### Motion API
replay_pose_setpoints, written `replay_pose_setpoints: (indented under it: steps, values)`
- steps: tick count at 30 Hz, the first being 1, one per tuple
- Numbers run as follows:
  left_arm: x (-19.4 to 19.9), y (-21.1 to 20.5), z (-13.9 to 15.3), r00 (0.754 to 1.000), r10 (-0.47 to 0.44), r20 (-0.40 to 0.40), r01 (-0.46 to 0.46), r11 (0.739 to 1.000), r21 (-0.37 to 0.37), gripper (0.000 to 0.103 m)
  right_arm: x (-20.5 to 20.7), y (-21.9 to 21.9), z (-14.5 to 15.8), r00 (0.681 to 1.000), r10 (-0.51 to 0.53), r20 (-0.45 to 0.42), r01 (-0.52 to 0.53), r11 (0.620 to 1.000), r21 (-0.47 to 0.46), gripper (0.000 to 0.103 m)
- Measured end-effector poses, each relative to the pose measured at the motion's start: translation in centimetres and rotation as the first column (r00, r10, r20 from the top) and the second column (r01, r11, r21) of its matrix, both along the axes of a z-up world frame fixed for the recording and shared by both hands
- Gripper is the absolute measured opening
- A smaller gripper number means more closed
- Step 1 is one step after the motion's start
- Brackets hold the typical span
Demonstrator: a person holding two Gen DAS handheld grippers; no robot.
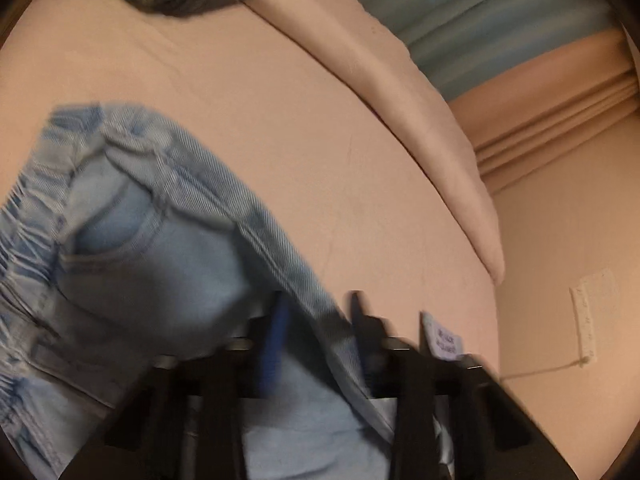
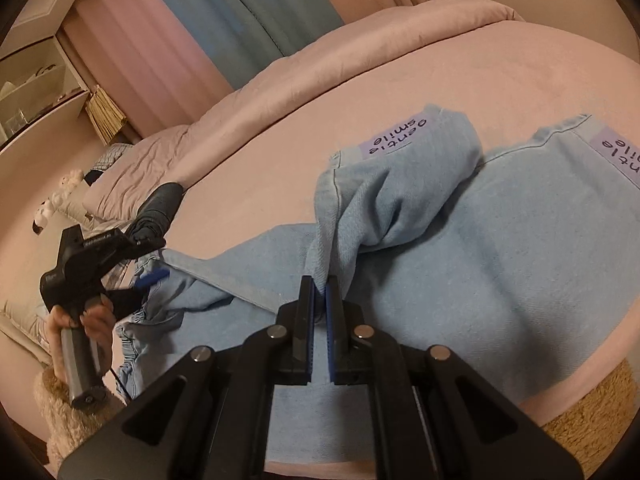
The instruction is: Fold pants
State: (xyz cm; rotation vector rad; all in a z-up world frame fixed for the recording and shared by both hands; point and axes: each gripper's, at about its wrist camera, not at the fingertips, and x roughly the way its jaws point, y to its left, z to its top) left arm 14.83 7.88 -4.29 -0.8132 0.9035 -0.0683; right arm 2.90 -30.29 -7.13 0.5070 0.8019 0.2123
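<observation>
Light blue denim pants (image 2: 480, 260) lie spread on a pink bed (image 2: 440, 60), with purple labels (image 2: 396, 136) at the leg hems. My right gripper (image 2: 322, 284) is shut on a raised fold of one leg, which hangs bunched above the other. My left gripper (image 2: 158, 260), held by a person's hand (image 2: 80, 320), is at the elastic waistband end. In the blurred left wrist view the left gripper (image 1: 318, 320) has the edge of the pants (image 1: 160, 260) filling the gap between its fingers.
A dark garment (image 2: 156, 208) lies on the bed past the waistband. A rolled pink duvet (image 2: 360, 52) runs along the far side, with blue and pink curtains (image 2: 240, 20) behind. A white shelf (image 2: 36, 92) and plush toys (image 2: 60, 192) are at left. A fuzzy tan rug (image 2: 592, 412) lies below.
</observation>
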Motion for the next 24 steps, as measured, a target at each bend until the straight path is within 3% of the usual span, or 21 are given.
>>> replay_pose_setpoints:
  steps: [3, 7, 9, 11, 15, 19, 20, 22, 23, 24]
  values:
    - [-1.3, -0.4, 1.4, 0.999, -0.018, 0.045, 0.018, 1.0, 0.007, 0.012, 0.0, -0.4, 0.3, 1.0, 0.015, 0.006, -0.015, 1.0, 0.004, 0.005]
    - [-8.1, -0.3, 4.0, 0.982, -0.039, 0.185, 0.037, 0.999, 0.013, 0.012, -0.2, -0.6, 2.0, 1.0, 0.0, 0.029, 0.001, 0.999, -0.05, 0.006]
    - [-11.7, -0.8, 3.8, 0.976, -0.066, 0.209, 0.053, 0.996, 0.065, 0.012, -0.9, -1.1, 3.1, 0.999, -0.001, 0.051, 0.005, 0.997, -0.081, 0.006]
    - [-14.4, -1.8, 1.8, 0.985, -0.088, 0.149, 0.067, 0.988, 0.141, 0.012, -1.4, -1.7, 3.5, 0.999, 0.002, 0.044, 0.003, 0.995, -0.1, 0.006]
    - [-17.0, -3.1, -4.6, 0.991, -0.124, -0.056, 0.133, 0.969, 0.208, 0.011, -1.5, -2.1, 1.6, 0.998, 0.013, -0.06, -0.02, 0.992, -0.122, 0.01]
    - [-17.7, -2.9, -4.6, 0.993, -0.112, -0.028, 0.115, 0.975, 0.191, 0.012, -0.3, -1.5, -0.5, 0.986, 0.007, -0.166, -0.036, 0.984, -0.176, 0.011]
    - [-17.7, -2.8, -4.3, 0.994, -0.107, -0.03, 0.111, 0.974, 0.196, 0.012, 0.0, -1.3, -0.1, 0.986, 0.01, -0.164, -0.042, 0.98, -0.192, 0.014]
    - [-17.7, -2.1, -3.6, 0.996, -0.085, -0.038, 0.091, 0.967, 0.237, 0.019, 0.4, -0.8, 1.3, 0.991, 0.008, -0.137, -0.041, 0.97, -0.238, 0.032]
    - [-17.8, -1.7, -3.4, 0.997, -0.07, -0.03, 0.075, 0.966, 0.249, 0.032, 0.7, -0.6, 2.2, 0.994, 0.0, -0.112, -0.031, 0.962, -0.273, 0.055]
    - [-17.6, -0.8, -3.2, 0.999, -0.05, -0.018, 0.053, 0.964, 0.259, 0.051, 1.0, -0.4, 3.0, 0.996, -0.004, -0.087, -0.022, 0.954, -0.299, 0.07]
